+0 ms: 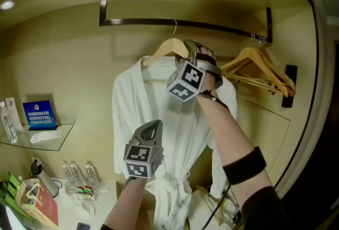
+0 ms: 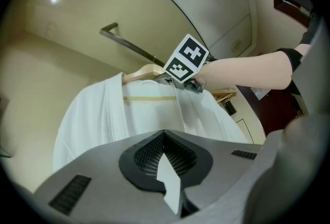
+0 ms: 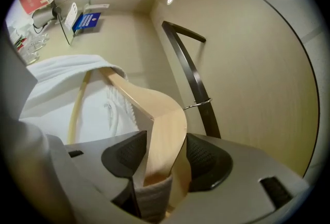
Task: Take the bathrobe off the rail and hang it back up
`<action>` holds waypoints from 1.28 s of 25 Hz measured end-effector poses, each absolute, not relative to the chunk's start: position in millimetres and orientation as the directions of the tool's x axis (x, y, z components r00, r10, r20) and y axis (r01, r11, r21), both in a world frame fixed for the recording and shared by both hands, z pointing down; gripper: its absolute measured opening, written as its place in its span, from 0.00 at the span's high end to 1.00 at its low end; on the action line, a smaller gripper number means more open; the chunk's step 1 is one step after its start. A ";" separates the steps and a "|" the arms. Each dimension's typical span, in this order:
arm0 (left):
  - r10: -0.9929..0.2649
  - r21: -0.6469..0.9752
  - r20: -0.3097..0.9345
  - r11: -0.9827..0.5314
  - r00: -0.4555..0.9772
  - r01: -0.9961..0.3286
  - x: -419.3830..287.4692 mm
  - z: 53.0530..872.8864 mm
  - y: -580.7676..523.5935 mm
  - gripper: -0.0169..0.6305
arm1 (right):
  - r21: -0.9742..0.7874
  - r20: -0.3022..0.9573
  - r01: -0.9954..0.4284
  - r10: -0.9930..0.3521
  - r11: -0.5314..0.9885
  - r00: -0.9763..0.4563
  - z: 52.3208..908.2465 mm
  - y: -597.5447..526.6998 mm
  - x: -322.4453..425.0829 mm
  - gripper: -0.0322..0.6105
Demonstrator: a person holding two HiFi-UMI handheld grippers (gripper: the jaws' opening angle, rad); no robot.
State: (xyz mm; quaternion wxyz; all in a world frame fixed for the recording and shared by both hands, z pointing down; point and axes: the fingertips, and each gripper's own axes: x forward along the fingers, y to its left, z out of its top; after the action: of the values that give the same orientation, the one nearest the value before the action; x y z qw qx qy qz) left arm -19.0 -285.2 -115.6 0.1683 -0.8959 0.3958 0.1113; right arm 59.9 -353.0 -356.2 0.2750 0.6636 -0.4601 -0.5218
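Observation:
A white bathrobe (image 1: 159,102) hangs on a wooden hanger (image 1: 167,49), whose metal hook (image 1: 174,26) is at the dark rail (image 1: 222,26). My right gripper (image 1: 193,54) is up at the hanger's right shoulder. In the right gripper view its pads sit against both sides of the hanger arm (image 3: 149,107), with robe cloth (image 3: 67,94) below and the rail (image 3: 193,78) just beyond. My left gripper (image 1: 153,125) is lower, against the robe's front, pointing up. In the left gripper view the left gripper (image 2: 166,166) is shut, with a thin fold of white cloth pinched between the pads.
Empty wooden hangers (image 1: 259,70) hang at the rail's right end beside a black wall bracket (image 1: 290,78). At the left are a glass shelf (image 1: 58,141) with a blue sign (image 1: 38,114), water bottles (image 1: 79,173) and a red bag (image 1: 39,205) on the counter.

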 end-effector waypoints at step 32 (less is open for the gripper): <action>-0.682 -0.190 -0.323 -0.632 0.656 -0.751 -47.0 -99.5 -261.4 0.97 | 0.787 -0.511 -0.399 -0.859 -0.471 0.007 -357.0 -306.7 50.3 0.63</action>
State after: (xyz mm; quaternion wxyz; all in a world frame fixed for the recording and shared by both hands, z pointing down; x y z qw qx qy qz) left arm -47.0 -261.4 -99.5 0.1551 -0.8966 0.3996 0.1109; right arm 50.3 -306.7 -357.0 0.2178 0.6751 -0.4658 -0.5289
